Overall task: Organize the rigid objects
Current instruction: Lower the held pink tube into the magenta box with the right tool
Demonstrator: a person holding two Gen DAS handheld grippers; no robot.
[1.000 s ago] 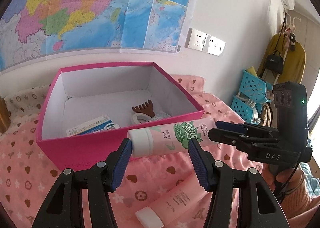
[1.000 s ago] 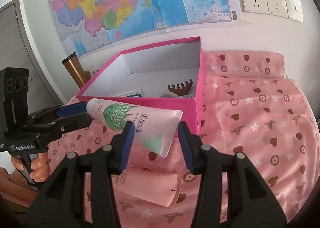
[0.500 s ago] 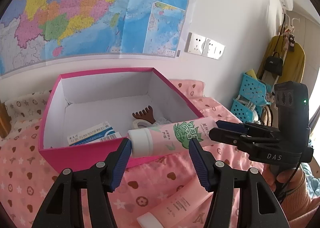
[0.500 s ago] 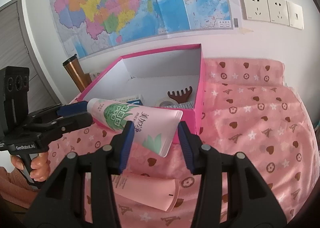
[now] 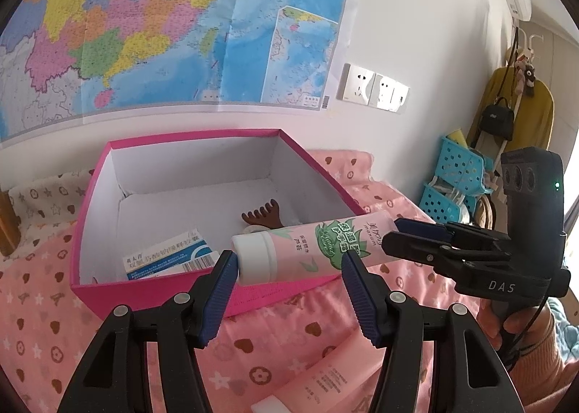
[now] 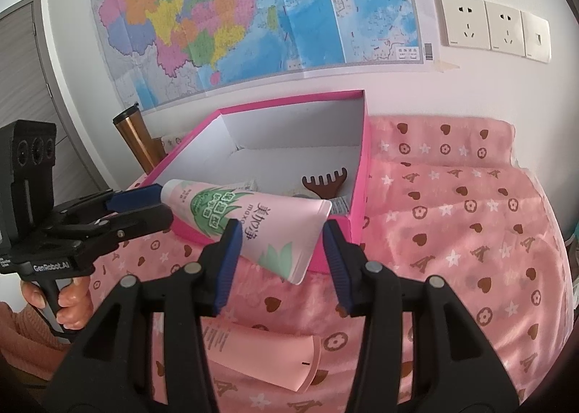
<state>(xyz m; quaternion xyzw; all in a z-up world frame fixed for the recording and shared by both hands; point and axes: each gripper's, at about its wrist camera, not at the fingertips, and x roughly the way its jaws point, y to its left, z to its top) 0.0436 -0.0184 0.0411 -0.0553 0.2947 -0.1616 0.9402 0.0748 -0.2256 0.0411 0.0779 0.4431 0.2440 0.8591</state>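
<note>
A pink hand-cream tube (image 5: 307, 250) with a green leaf print and a white cap hangs across the front rim of the open pink box (image 5: 144, 293). My right gripper (image 6: 280, 232) is shut on the tube (image 6: 253, 224) at its flat crimped end; in the left wrist view that gripper (image 5: 392, 237) reaches in from the right. My left gripper (image 5: 289, 261) stands open, its left pad at the cap and the tube lying just beyond its tips. From the right wrist view the left gripper (image 6: 159, 203) meets the cap end. Inside the box lie a brown comb (image 5: 262, 215) and a blue-and-white carton (image 5: 166, 257).
A second pink tube (image 6: 260, 355) lies on the pink patterned cloth below the grippers. A copper flask (image 6: 135, 138) stands left of the box (image 6: 289, 101) by the wall. Blue baskets (image 5: 456, 177) are stacked at the right. A hand (image 6: 68, 308) holds the left gripper's handle.
Both grippers and the tube have crept up and toward the box; the cap now shows over the box's inside instead of in front of its front wall.
</note>
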